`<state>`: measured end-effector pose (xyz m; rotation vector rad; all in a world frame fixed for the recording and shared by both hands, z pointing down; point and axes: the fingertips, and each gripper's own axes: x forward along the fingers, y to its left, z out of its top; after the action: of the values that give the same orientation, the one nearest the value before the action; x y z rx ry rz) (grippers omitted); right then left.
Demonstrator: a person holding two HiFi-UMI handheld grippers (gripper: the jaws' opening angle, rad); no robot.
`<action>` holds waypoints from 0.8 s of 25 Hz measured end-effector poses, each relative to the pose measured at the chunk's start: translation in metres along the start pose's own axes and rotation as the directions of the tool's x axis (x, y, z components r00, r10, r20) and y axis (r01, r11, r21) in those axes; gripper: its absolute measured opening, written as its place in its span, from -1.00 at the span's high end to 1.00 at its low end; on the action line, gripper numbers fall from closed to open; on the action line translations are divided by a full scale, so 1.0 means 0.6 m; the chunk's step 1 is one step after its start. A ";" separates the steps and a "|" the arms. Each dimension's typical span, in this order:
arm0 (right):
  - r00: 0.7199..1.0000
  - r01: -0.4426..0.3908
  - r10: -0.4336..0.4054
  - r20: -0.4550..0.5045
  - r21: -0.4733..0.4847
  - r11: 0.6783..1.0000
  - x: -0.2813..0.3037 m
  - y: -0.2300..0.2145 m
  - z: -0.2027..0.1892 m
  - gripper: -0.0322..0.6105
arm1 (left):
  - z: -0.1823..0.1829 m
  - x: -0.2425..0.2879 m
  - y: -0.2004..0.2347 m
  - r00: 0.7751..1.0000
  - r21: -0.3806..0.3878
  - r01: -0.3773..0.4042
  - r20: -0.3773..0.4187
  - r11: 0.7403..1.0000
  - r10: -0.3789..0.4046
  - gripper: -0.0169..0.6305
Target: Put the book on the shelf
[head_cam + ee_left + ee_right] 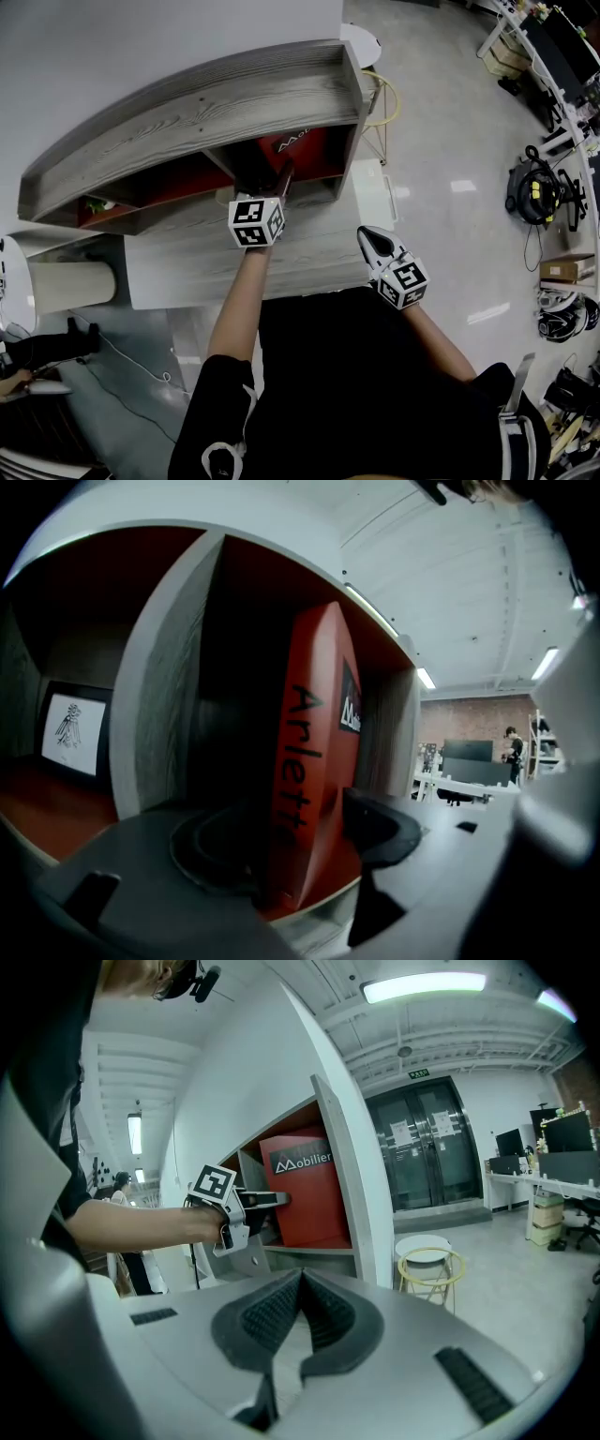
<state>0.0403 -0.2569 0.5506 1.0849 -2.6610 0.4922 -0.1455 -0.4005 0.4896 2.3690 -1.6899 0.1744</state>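
A polished grey concrete floor (450,112) ran past a plain white wall (112,56), with glass double doors (427,1147) and a ceiling strip light (422,986) beyond. Against the wall stood a grey wood-grain shelf unit (187,112) with red-lined compartments, and a pale table (187,267) lay just in front of it. A round white stool on a yellow wire frame (429,1258) sat by the shelf's right end. The thick red book (314,761), with black lettering on its spine, stood upright in the right-end compartment, near the shelf's front edge. The left tongs (298,838) were spread wide, a pad against each cover, holding it. The right tongs (298,1321) were closed on nothing, held well apart from the shelf.
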 end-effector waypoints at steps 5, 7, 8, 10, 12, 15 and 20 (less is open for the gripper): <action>1.000 0.016 -0.016 -0.003 0.012 1.000 -0.009 -0.002 -0.010 0.90 | 0.003 -0.021 -0.005 0.999 0.011 -0.024 0.022 1.000 0.024 0.36; 1.000 0.016 -0.016 -0.008 0.014 1.000 -0.012 0.000 -0.015 0.90 | 0.003 -0.023 -0.007 0.999 0.023 -0.039 0.020 0.999 0.039 0.37; 1.000 0.016 -0.016 -0.009 0.016 1.000 -0.013 0.001 -0.017 0.90 | 0.003 -0.024 -0.008 0.999 0.025 -0.046 0.020 0.999 0.046 0.37; 1.000 0.014 -0.014 -0.009 0.021 1.000 -0.014 0.004 -0.020 0.90 | 0.003 -0.023 -0.007 0.998 0.020 -0.057 0.022 0.998 0.056 0.38; 1.000 0.013 -0.013 -0.010 0.025 1.000 -0.015 0.006 -0.023 0.90 | 0.003 -0.019 -0.005 0.998 0.017 -0.061 0.025 0.998 0.061 0.38; 1.000 0.015 -0.015 -0.014 0.029 0.999 -0.016 0.007 -0.028 0.90 | 0.005 -0.008 -0.005 0.998 0.022 -0.060 0.022 0.998 0.059 0.38; 1.000 0.026 -0.026 -0.012 0.033 0.999 -0.017 0.007 -0.029 0.90 | 0.011 0.011 0.006 0.997 0.047 -0.082 0.014 0.996 0.081 0.38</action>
<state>0.0458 -0.2406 0.5619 1.1209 -2.6340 0.5383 -0.1468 -0.4092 0.4851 2.3399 -1.8090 0.2168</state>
